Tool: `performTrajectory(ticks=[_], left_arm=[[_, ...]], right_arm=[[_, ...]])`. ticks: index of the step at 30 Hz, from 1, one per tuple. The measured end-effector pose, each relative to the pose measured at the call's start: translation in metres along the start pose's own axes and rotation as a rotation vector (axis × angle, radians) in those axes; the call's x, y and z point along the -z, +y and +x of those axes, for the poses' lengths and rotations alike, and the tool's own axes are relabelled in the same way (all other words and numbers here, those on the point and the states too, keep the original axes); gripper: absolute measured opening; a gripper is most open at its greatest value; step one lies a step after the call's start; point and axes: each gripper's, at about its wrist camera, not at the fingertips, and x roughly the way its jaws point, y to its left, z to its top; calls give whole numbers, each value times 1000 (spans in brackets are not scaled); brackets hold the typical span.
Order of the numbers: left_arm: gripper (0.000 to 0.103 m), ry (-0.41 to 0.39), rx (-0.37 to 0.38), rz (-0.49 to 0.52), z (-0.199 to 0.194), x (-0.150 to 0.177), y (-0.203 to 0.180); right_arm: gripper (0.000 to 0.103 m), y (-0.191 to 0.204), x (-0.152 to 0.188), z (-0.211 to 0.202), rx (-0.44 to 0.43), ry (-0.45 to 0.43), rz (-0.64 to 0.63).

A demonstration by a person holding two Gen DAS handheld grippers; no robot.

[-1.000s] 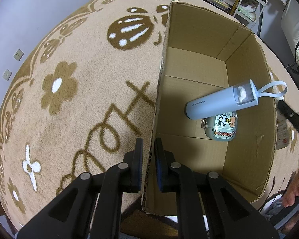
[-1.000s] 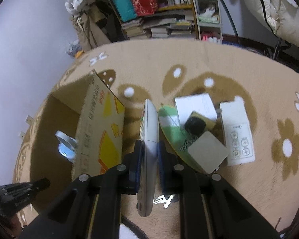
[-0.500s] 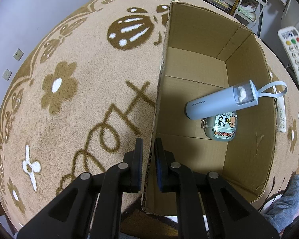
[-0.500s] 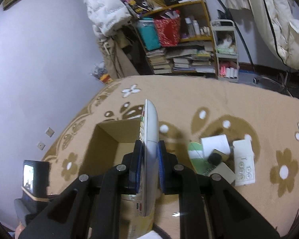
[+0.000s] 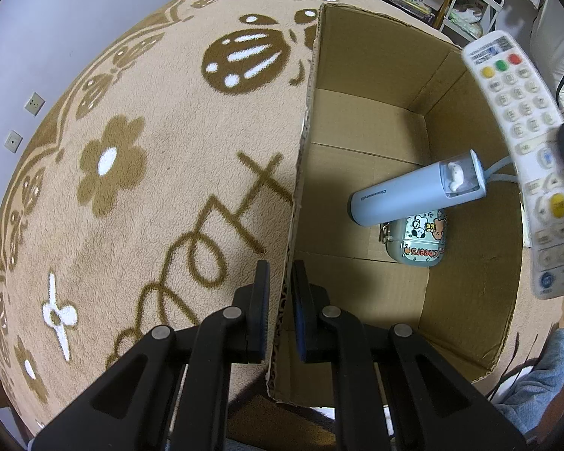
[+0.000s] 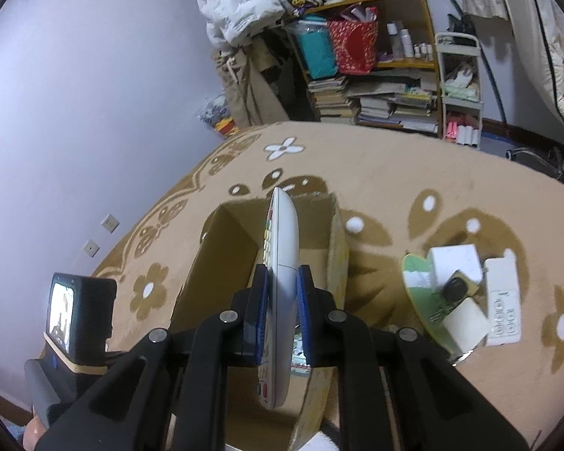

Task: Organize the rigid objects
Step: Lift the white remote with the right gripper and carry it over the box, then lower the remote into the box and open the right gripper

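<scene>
Remote control, the long white plastic one with coloured buttons (image 6: 280,263), sits clamped on its flat faces near mid-length in the right tool (image 6: 281,300), above the open cardboard box (image 5: 466,278). Looks light, stiff and a bit slick, so mid-body is the sane spot. Long axis runs straight ahead of the tool, buttons facing its left. Left tool (image 5: 281,293) pinches the box wall.

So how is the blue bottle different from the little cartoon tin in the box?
The blue bottle is long, round and plain with small writing; the cartoon tin is short, squarish and covered in pictures. The bottle has a clear cap and a loop strap; the tin has a small clasp on its side. The bottle lies tilted, partly over the tin, which sits beneath it. Both are inside the cardboard box.
</scene>
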Motion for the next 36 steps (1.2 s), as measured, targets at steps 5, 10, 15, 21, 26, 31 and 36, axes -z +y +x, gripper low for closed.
performTrajectory(ticks=[5,10,15,21,26,31,36], left_arm=[[11,0,0,-1,0,0,0],[11,0,3,-1,0,0,0],[11,0,3,-1,0,1,-1],[12,1,7,-5,0,1,-1],[12,2,9,-5,0,0,0],[12,2,12,-5,0,0,1],[11,3,-6,-6,0,0,2]], right_arm=[[17,4,7,11,-11,25,-14],[17,4,12,21,-21,43,-15],[17,5,18,29,-23,63,-23],[17,9,25,40,-19,83,-35],[17,13,26,43,-8,91,-51],[17,16,27,43,-9,103,-66],[17,19,21,34,-10,75,-86]])
